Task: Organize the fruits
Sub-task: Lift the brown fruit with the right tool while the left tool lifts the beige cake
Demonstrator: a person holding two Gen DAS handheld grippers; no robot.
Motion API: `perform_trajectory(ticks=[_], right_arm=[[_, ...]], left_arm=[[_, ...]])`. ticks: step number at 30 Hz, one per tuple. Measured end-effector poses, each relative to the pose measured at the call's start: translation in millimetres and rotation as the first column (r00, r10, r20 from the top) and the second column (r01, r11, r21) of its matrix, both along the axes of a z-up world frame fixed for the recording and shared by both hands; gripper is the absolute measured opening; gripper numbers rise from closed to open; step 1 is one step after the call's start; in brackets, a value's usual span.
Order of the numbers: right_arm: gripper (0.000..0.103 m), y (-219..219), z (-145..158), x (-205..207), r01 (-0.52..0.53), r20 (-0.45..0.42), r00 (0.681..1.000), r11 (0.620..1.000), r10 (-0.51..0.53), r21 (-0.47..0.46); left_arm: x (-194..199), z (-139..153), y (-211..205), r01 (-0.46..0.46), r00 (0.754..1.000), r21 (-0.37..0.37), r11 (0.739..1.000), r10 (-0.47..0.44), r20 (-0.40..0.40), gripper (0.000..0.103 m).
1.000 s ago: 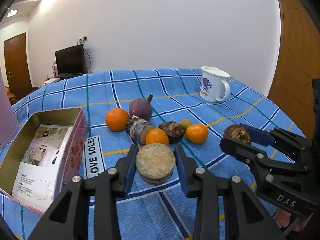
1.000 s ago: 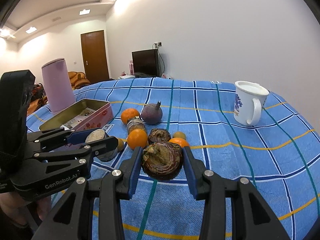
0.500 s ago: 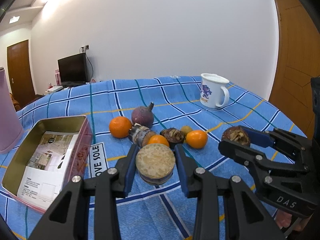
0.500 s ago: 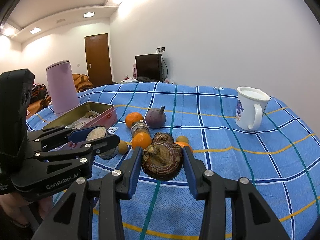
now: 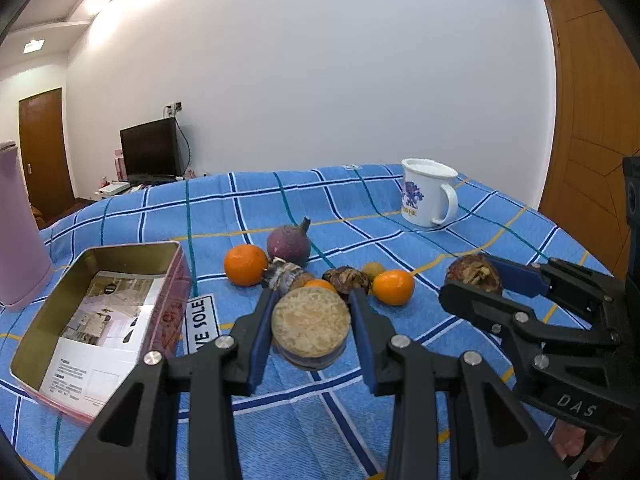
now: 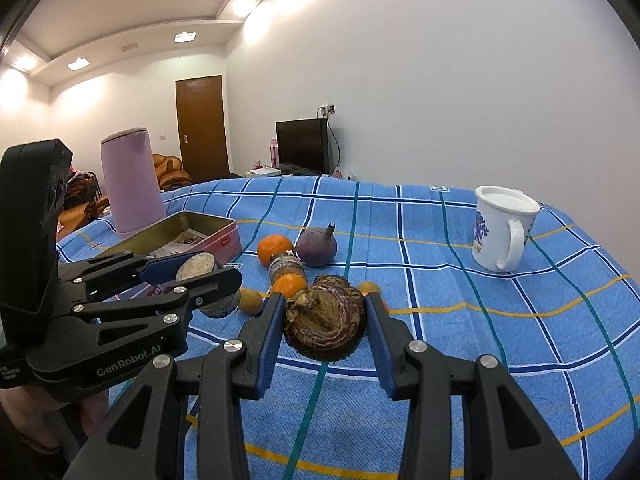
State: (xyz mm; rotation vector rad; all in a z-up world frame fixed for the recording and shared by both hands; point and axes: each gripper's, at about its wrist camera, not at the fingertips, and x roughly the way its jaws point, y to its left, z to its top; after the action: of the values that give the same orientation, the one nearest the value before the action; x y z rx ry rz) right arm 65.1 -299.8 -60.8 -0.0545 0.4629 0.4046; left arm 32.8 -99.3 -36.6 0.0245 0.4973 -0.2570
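Left gripper (image 5: pixel 311 334) is clamped on a cut taro piece (image 5: pixel 310 330), right gripper (image 6: pixel 325 326) on another taro chunk (image 6: pixel 325 328). Ahead of them: three oranges (image 5: pixel 245 264), one purple fruit (image 5: pixel 289 244).

Each wrist camera is looking forward along its own fingers, low and close over the blue checked cloth (image 5: pixel 400 208); both views are sharing the fruit cluster (image 6: pixel 298 264), the tin (image 5: pixel 100 312) and the mug (image 6: pixel 500 228)
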Motion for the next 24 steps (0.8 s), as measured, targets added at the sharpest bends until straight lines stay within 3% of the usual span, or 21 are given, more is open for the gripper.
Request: perform_trajectory(ticks=[24], right_arm=[[0.042,-1,5,-12,-0.017,0.071,0.997,1.0,0.016,0.015]], left_arm=[[-16,7,-1,-0.013,0.996,0.013,1.0,0.012,0.091,0.038]])
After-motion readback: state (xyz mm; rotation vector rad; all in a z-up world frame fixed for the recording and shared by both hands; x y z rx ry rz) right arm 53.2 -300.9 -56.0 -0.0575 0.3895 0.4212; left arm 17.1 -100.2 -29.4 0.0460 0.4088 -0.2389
